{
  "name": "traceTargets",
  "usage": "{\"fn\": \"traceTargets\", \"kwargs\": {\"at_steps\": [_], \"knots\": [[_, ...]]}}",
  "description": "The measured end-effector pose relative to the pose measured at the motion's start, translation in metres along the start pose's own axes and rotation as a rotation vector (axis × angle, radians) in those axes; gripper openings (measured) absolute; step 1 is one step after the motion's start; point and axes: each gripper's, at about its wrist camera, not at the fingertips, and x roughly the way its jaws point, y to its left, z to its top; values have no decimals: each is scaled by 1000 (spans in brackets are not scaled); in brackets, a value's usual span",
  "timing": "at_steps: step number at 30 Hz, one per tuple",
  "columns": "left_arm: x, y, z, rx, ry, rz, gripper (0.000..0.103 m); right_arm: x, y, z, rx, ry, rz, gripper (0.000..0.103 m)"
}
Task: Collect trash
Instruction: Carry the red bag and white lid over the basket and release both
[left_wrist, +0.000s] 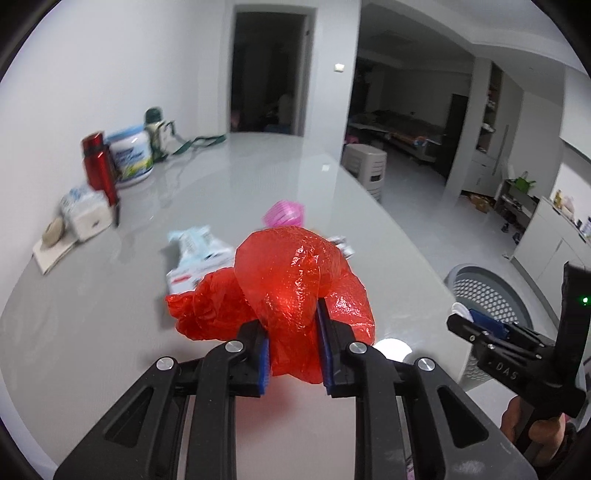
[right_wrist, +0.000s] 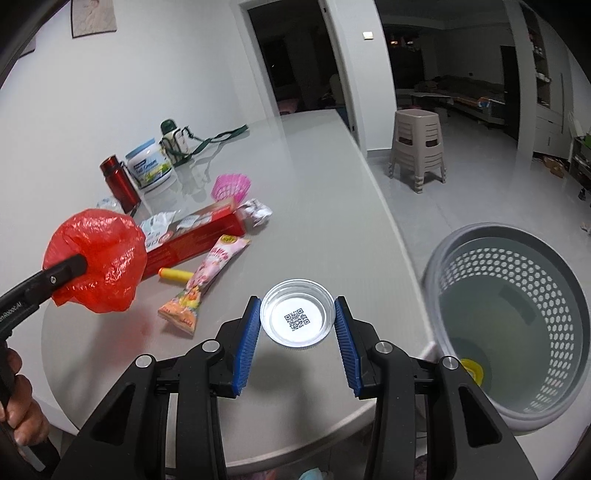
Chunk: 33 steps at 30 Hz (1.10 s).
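A: Far left of the right wrist view?
B: Left gripper (right_wrist: 79, 264), jaws clamped tight on a crumpled red plastic bag (right_wrist: 98, 258), lifted off the grey table (right_wrist: 314, 192).
A: Centre?
B: Right gripper (right_wrist: 297, 334), part open, blue pads pinching a clear lid (right_wrist: 297, 319) with a QR sticker.
A: Right edge?
B: Perforated grey basket (right_wrist: 513, 314) on the floor beside the table, yellow scrap inside.

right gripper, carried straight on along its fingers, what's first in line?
Likely the grey tabletop, just beyond the round clear plastic lid with the QR code that the right gripper holds. No other trash sits in that line; the perforated grey basket lies off right. Depth is uncertain.
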Motion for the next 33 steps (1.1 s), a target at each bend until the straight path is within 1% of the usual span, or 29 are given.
{"fn": "traceTargets", "kwargs": {"at_steps": [4,8,16,26,33], "knots": [[6,-32,13,53,-11,-51,21,-15,-17,2,25,-30,-27,39],[14,-65,20,106,-14,-108,21,-31,-42,2,61,-57,-72,39],[41,-133,25,204,17,-231,21,-51,-92,-5,148,-83,-165,39],[74,-202,14,302,80,-334,21,-70,-149,-23,253,-92,-267,39],[100,-242,0,364,142,-389,21,-75,-179,-41,313,-77,-312,39]]}}
